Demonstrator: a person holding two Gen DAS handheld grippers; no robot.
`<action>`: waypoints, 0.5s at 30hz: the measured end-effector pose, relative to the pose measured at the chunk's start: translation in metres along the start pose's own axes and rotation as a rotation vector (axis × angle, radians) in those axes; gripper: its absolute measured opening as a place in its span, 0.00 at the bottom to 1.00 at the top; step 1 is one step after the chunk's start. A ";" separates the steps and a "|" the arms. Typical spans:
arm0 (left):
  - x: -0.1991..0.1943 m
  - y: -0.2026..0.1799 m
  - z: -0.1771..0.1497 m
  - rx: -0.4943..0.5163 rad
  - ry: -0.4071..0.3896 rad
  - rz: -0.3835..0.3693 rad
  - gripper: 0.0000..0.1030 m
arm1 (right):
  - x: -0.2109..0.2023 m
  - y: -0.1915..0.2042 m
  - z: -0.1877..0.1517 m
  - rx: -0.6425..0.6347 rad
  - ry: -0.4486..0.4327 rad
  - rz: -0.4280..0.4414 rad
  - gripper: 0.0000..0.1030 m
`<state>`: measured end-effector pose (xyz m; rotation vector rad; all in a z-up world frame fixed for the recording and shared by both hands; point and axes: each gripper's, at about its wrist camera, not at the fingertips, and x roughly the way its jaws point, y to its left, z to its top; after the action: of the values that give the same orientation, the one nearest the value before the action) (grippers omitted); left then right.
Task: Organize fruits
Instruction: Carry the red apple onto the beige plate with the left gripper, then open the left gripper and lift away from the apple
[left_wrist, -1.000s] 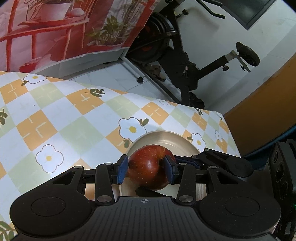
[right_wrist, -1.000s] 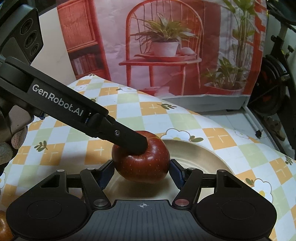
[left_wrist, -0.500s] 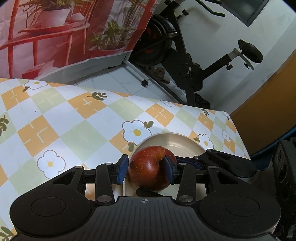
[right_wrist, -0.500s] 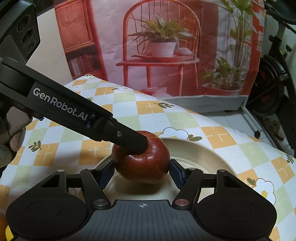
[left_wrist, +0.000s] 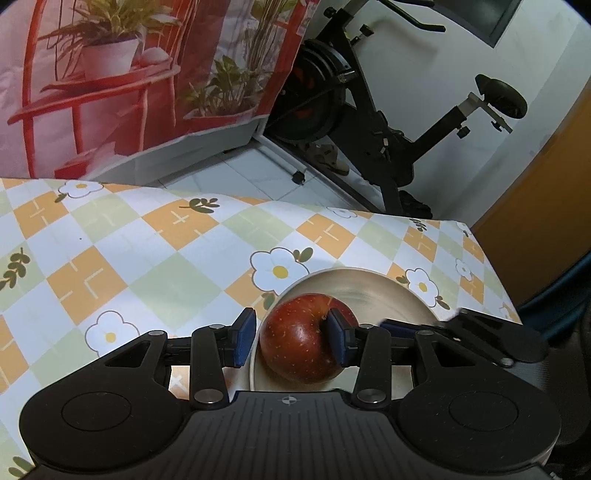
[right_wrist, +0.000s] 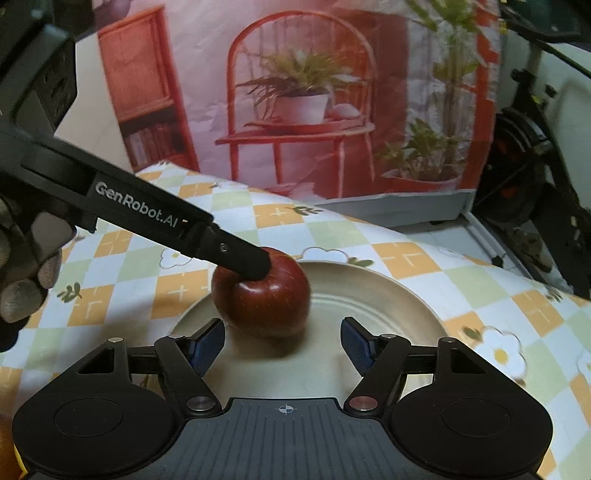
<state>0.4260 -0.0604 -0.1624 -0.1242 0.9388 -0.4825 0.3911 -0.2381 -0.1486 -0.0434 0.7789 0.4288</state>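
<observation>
A red apple (left_wrist: 295, 343) lies on the near left part of a beige plate (left_wrist: 369, 284) on the checked tablecloth. My left gripper (left_wrist: 291, 339) is shut on it. Its right pad sits in the stem dimple and its left pad is close against the other side. In the right wrist view one left finger (right_wrist: 236, 254) presses into the top of the apple (right_wrist: 273, 306). My right gripper (right_wrist: 283, 343) has its jaws opening. The apple sits just ahead of its pads, untouched, and nothing is between them. One right finger (left_wrist: 480, 332) shows at the plate's (right_wrist: 388, 295) right.
A gloved hand (right_wrist: 22, 280) holds the left gripper. The table's far edge (left_wrist: 258, 199) drops to a tiled floor with an exercise bike (left_wrist: 369, 122) and a printed backdrop (right_wrist: 303, 110). An orange-coloured thing (right_wrist: 5, 443) peeks in at the lower left corner.
My right gripper's jaws have spread off the apple and the gripper has drawn back a little. The left gripper stays on the apple, slightly rolled.
</observation>
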 end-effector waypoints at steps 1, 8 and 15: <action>-0.001 -0.001 0.000 0.005 -0.003 0.007 0.44 | -0.006 -0.002 -0.003 0.021 -0.012 -0.002 0.64; -0.005 -0.007 -0.002 0.026 -0.024 0.060 0.46 | -0.044 -0.012 -0.023 0.142 -0.074 -0.041 0.64; -0.025 -0.010 -0.006 0.017 -0.062 0.085 0.44 | -0.077 -0.006 -0.043 0.207 -0.120 -0.071 0.64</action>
<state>0.4058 -0.0572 -0.1444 -0.0829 0.8753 -0.4055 0.3158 -0.2794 -0.1266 0.1464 0.6983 0.2787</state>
